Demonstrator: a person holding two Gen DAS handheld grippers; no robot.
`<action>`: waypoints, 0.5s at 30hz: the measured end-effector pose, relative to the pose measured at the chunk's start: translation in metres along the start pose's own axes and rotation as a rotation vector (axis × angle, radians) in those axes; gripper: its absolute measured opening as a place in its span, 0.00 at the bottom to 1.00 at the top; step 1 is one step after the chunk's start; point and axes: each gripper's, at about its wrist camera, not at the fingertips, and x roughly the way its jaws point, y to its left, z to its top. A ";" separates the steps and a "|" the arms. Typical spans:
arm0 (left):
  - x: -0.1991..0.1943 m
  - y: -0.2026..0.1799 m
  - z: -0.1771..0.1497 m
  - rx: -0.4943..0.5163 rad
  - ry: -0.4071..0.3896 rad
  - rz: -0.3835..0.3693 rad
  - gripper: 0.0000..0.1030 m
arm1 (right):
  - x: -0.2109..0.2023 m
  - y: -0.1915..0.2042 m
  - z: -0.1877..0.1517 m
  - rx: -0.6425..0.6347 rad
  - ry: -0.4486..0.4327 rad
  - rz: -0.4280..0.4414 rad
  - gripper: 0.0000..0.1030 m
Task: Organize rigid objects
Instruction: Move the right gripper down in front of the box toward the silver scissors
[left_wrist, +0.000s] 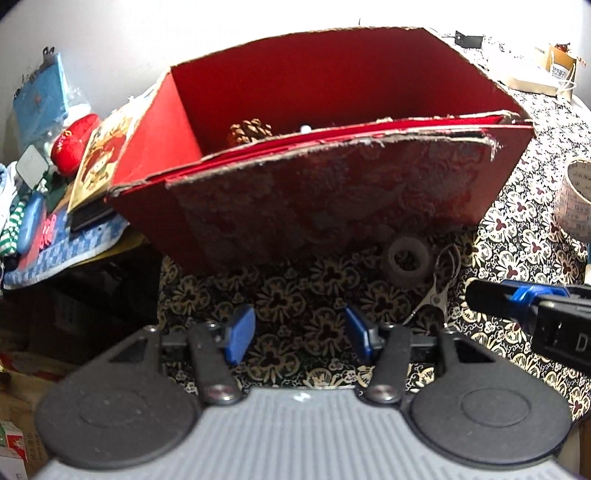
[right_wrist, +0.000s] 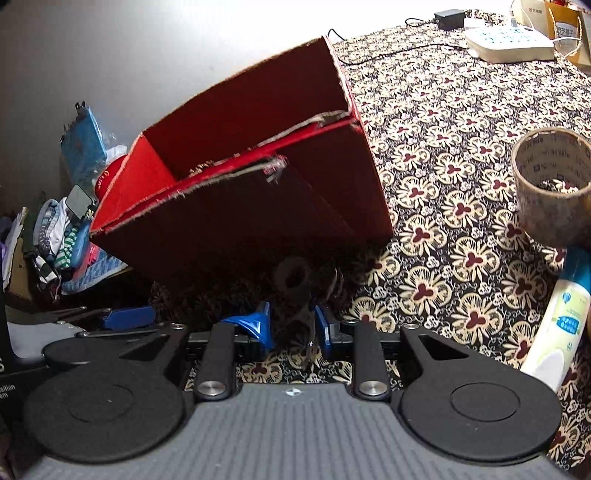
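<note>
A red cardboard box (left_wrist: 332, 192) stands on the flower-patterned cloth, open at the top, with a pine cone (left_wrist: 249, 131) inside; it also shows in the right wrist view (right_wrist: 258, 206). Before the box lie a small dark rubber tyre (left_wrist: 408, 260) and metal scissors (left_wrist: 439, 291). My left gripper (left_wrist: 299, 338) is open and empty, low over the cloth in front of the box. My right gripper (right_wrist: 291, 328) has its blue pads close around a dark object (right_wrist: 295, 306), below the tyre (right_wrist: 293, 277); what it is stays unclear in shadow. The right gripper also shows in the left wrist view (left_wrist: 517, 306).
A tape roll (right_wrist: 554, 188) stands at the right, with a white and blue bottle (right_wrist: 561, 314) in front of it. A white power strip (right_wrist: 509, 44) and a black adapter (right_wrist: 448, 18) lie far back. Clutter of cloth, red purse (left_wrist: 72, 142) and cards lies left, off the table's edge.
</note>
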 end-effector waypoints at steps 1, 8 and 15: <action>0.001 -0.001 0.000 0.002 0.003 -0.001 0.53 | 0.001 -0.001 -0.001 0.003 0.005 -0.002 0.09; 0.009 -0.007 -0.003 0.014 0.020 -0.014 0.53 | 0.004 -0.009 -0.003 0.024 0.024 -0.013 0.09; 0.023 -0.008 -0.010 0.015 0.057 -0.031 0.53 | 0.011 -0.019 -0.004 0.044 0.048 -0.028 0.09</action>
